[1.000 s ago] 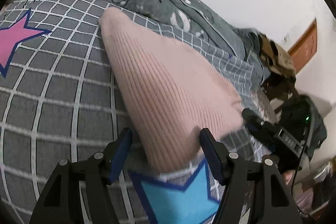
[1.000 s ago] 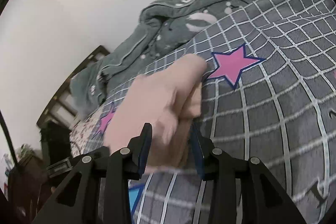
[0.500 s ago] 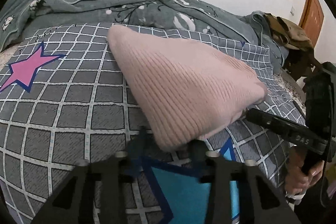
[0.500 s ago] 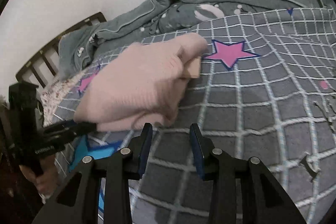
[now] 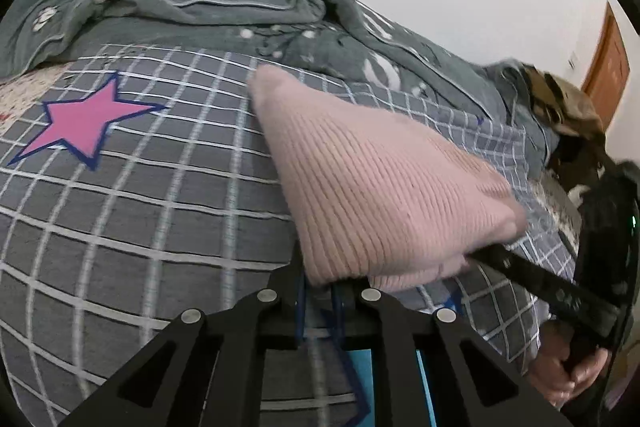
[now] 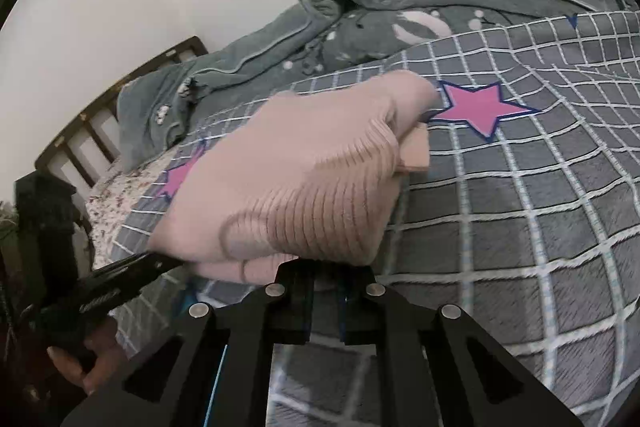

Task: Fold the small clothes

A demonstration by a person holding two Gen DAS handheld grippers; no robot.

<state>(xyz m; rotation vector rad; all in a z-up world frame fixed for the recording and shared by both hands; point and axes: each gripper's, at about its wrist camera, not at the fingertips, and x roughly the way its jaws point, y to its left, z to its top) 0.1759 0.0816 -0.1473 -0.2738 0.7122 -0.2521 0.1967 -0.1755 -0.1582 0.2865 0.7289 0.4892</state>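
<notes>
A pink ribbed knit garment (image 5: 372,191) lies folded on a grey checked bedsheet (image 5: 132,211) with pink stars. My left gripper (image 5: 320,283) is shut on the garment's near edge. In the right wrist view the same garment (image 6: 304,179) shows, with a tan label or inner piece (image 6: 414,155) sticking out at its far side. My right gripper (image 6: 326,269) is shut on the garment's near edge. Each gripper appears in the other's view, gripping the opposite corner: the right one (image 5: 484,255) and the left one (image 6: 160,261).
A rumpled grey-green quilt (image 5: 224,11) lies along the far side of the bed. A wooden headboard (image 6: 100,115) stands at the bed's end. A brown door (image 5: 604,67) and a pile of dark bags (image 5: 568,107) are off the bed's other end.
Both grippers were open a second ago and have closed on the garment's near edge. The right gripper moved back in to the garment after being clear of it half a second ago.
</notes>
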